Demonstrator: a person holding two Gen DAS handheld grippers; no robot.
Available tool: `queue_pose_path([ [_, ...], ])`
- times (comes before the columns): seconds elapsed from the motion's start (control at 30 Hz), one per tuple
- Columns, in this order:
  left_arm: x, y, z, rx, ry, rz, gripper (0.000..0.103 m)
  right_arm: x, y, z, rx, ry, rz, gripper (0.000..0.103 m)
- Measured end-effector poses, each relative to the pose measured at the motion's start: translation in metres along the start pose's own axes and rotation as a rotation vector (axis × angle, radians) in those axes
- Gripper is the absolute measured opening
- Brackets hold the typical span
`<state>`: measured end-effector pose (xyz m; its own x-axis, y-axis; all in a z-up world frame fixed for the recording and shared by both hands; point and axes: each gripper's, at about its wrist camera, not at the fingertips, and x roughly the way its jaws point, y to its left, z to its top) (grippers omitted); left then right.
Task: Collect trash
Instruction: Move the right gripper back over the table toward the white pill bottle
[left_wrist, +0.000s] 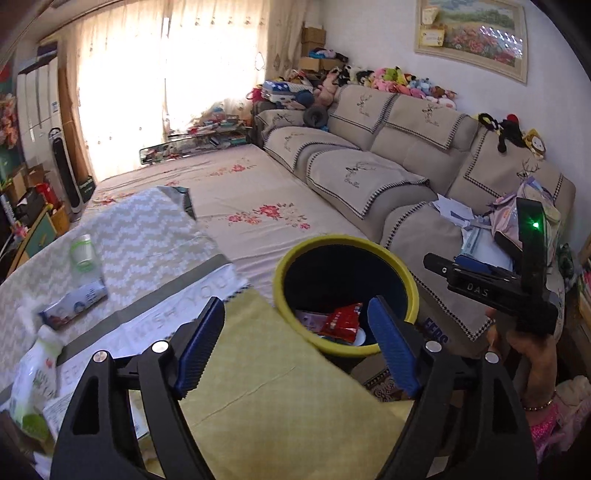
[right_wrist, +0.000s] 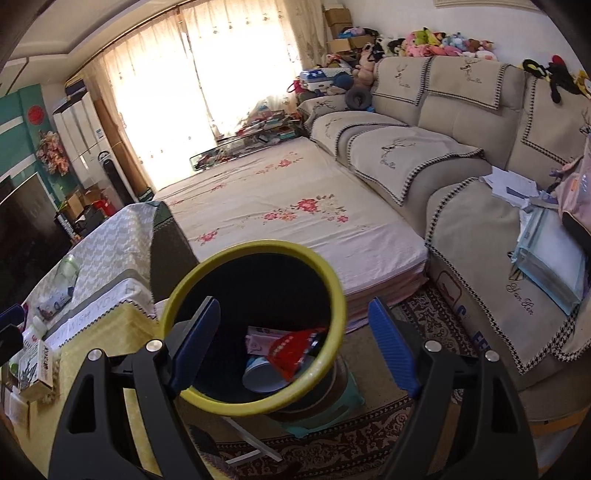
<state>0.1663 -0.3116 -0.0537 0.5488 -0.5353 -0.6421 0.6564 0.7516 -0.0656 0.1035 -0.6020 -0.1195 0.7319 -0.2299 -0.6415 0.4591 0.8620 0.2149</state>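
**Now both grippers hang open at the bin**

Broadly, we face a long beige fabric sofa (right_wrist: 454, 122) and, just beside it, a low platform under a cream sheet with red flowers (right_wrist: 291, 206). Nearer us stands a table with a pale yellow checked cloth (left_wrist: 280, 391), its far part covered by a grey-and-white zigzag cloth (left_wrist: 147, 236).

Past the table's edge sits a round black waste bin with a yellow rim (right_wrist: 332, 280). Inside it we see a crumpled red foil wrapper (right_wrist: 291, 350), a pale pink packet (right_wrist: 258, 338) and a white-and-blue round tub (right_wrist: 264, 374).

Trash lies on the table to our left: a white squeeze bottle with a green label (left_wrist: 33, 376), a flat blue-and-white snack packet (left_wrist: 74, 302) and a small clear plastic cup with a green band (left_wrist: 83, 251), each apart from the others.

Our left gripper (left_wrist: 295, 350) hangs over the yellow cloth near the bin's rim, blue pads spread and grasping nothing. Our right gripper (right_wrist: 293, 350) hangs above the bin's mouth, its pads likewise parted and empty. In the left view the right gripper's black body (left_wrist: 491, 288) appears to the right of the bin, held in our right hand (left_wrist: 532, 350).
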Motion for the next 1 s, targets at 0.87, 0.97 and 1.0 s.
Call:
queue_pose_path([
  [0.87,-0.205,0.207,-0.156,-0.448,-0.150,0.431,0.092,-0.003,0.289,-0.077,-0.480,0.178,0.387,0.078],
  [0.97,-0.211,0.207,-0.158,-0.444,-0.154,0.450,0.092,-0.007,0.292,-0.075,-0.468,0.210,0.469,0.078],
  [1.0,-0.210,0.205,-0.155,-0.442,-0.157,0.461,0.092,-0.012,0.295,-0.075,-0.480,0.210,0.497,0.078],
])
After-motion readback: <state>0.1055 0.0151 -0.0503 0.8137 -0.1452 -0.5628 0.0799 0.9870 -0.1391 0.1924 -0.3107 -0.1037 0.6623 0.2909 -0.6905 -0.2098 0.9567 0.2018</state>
